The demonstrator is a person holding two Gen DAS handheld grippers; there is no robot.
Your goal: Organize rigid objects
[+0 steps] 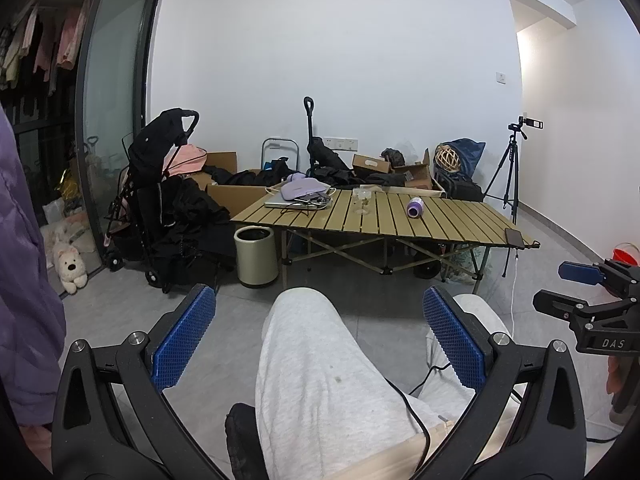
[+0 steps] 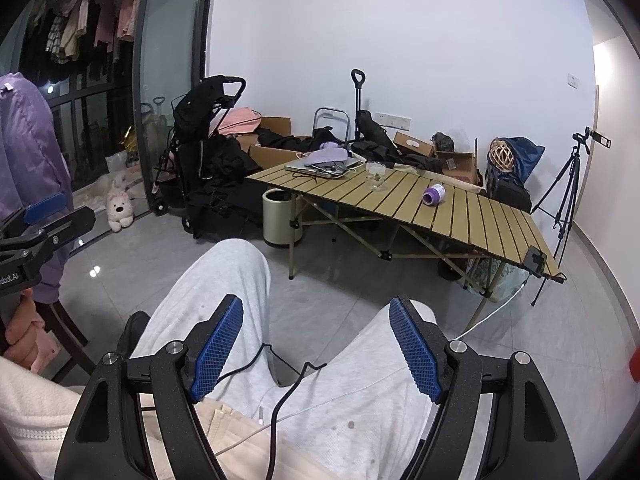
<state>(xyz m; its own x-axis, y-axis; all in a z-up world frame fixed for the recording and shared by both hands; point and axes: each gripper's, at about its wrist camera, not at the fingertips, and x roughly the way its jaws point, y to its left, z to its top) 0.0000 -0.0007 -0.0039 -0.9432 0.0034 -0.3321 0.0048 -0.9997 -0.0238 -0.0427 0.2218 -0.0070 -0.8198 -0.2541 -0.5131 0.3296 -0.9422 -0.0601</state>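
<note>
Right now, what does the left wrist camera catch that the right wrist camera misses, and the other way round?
Only the left wrist view shows the red bucket at the far right, and the right gripper from the side.

Only the right wrist view shows a hand gripping the left gripper's handle, beside a dark chair leg.

Both show the slatted table carrying a purple bottle on its side, a glass, a laptop and a phone, plus the bin, the tripod and grey-trousered knees. Each gripper's jaws are open and empty.

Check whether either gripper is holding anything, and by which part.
Nothing is held. The left gripper and right gripper both have open jaws, above the person's grey-trousered knees.
</note>
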